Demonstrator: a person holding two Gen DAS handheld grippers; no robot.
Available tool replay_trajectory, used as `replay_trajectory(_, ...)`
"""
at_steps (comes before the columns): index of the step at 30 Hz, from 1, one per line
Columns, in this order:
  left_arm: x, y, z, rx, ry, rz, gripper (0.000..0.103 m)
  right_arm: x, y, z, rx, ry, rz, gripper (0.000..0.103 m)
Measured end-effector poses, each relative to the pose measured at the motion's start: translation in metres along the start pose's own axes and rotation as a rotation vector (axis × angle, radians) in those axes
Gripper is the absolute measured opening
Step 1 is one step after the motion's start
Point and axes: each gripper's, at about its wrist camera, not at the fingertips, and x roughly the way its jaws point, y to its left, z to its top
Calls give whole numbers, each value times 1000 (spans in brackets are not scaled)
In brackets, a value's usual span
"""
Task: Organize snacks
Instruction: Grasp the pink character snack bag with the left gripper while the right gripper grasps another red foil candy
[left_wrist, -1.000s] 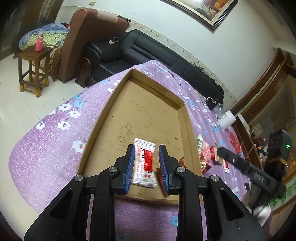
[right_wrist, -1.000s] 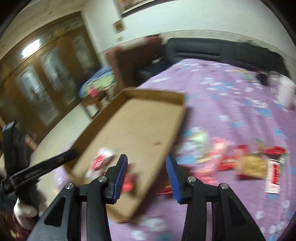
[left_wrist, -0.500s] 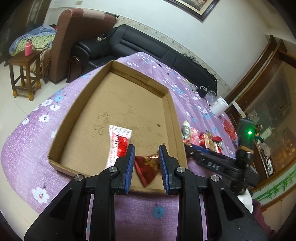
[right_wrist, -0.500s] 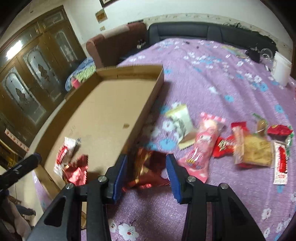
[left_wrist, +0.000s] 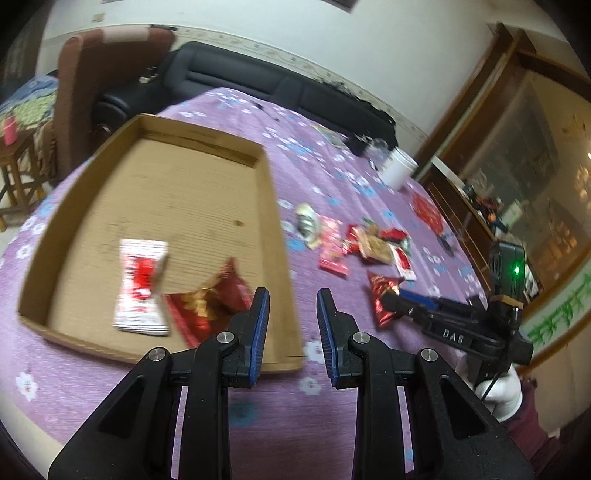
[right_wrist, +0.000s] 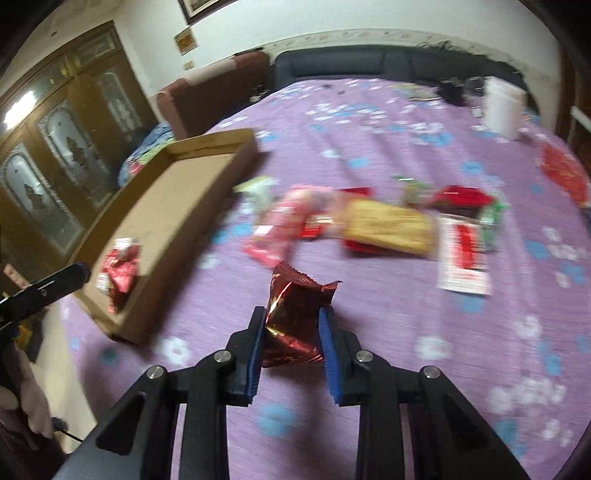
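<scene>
A shallow cardboard tray (left_wrist: 275, 206) lies on the purple flowered cloth. Inside it lie a white-and-red packet (left_wrist: 140, 284) and a red foil packet (left_wrist: 207, 301). My left gripper (left_wrist: 291, 321) is open and empty above the tray's near right corner. My right gripper (right_wrist: 291, 328) is shut on a red foil snack packet (right_wrist: 295, 317) and holds it over the cloth, right of the tray (right_wrist: 177, 206); the same packet shows in the left wrist view (left_wrist: 382, 295). Several loose snacks (right_wrist: 384, 225) lie in a row beyond it.
A white cup (right_wrist: 504, 110) stands at the far right of the table. A black sofa (right_wrist: 369, 62) and a brown armchair (left_wrist: 92, 81) stand behind. A red packet (right_wrist: 563, 170) lies near the right edge. A wooden cabinet (right_wrist: 55, 166) is on the left.
My left gripper has let go of the red foil packet in the tray and moved right. My right gripper has shut on the red foil packet on the cloth.
</scene>
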Motion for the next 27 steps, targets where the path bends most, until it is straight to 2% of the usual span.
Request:
replay_trajectory(5,22,-34,3,70,51,-33,25,-3,-36,4,78,-18,-39,32)
replay_trajectory(11,55,-66,15,139,98,0,25,0,-61,6,146,-60,25,35)
replay_trajectory(14,83,-85,23,209,134,47,25,3,-71,2,186,-65,85,35)
replay_trajectory(18,120,-94,35,247,186,88,25,4,-76,0,220,-56,126,35)
replay_trajectory(25,161,-89,49,284,182,235,25,6,-82,-3,267,-44,169,35)
replay_trajectory(27,170,-90,50,311,185,255,25,7,-86,-3,285,-39,187,36)
